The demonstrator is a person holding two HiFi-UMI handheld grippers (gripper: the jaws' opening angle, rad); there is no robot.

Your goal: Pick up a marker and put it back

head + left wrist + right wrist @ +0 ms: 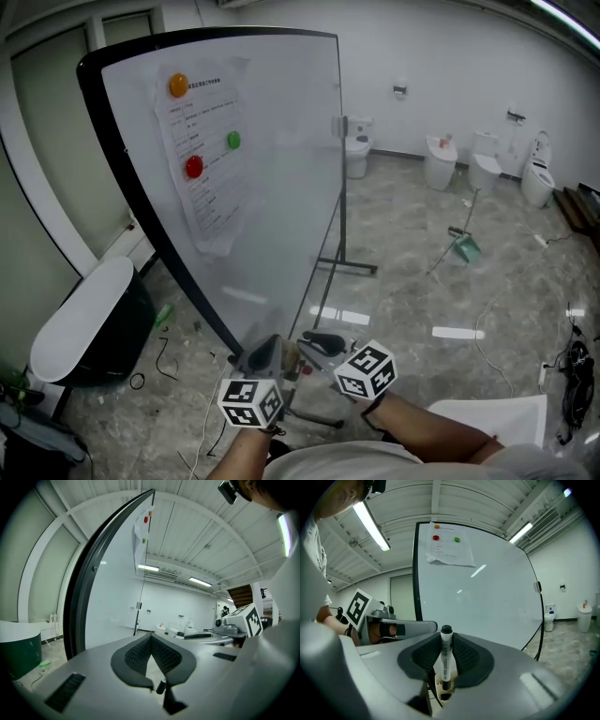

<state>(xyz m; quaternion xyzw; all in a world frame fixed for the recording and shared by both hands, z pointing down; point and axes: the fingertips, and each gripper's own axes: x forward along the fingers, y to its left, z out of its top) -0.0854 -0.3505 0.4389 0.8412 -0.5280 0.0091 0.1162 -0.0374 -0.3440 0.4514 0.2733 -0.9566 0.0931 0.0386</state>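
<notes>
A white marker (445,660) with a black cap stands upright between the pads of my right gripper (446,637), which is shut on it. Its lower end sits in a small beige holder (440,686) below the jaws. In the head view my right gripper (321,343) and left gripper (266,354) are side by side at the foot of the whiteboard (272,169), with the beige holder (292,358) between them. My left gripper (151,638) has its fingertips meeting and nothing held.
The whiteboard carries a sheet of paper (202,159) held by orange, red and green magnets. Its metal stand (342,262) runs behind. A dark bin with a white lid (89,323) stands left. Several toilets (441,161) line the far wall, and cables (574,366) lie right.
</notes>
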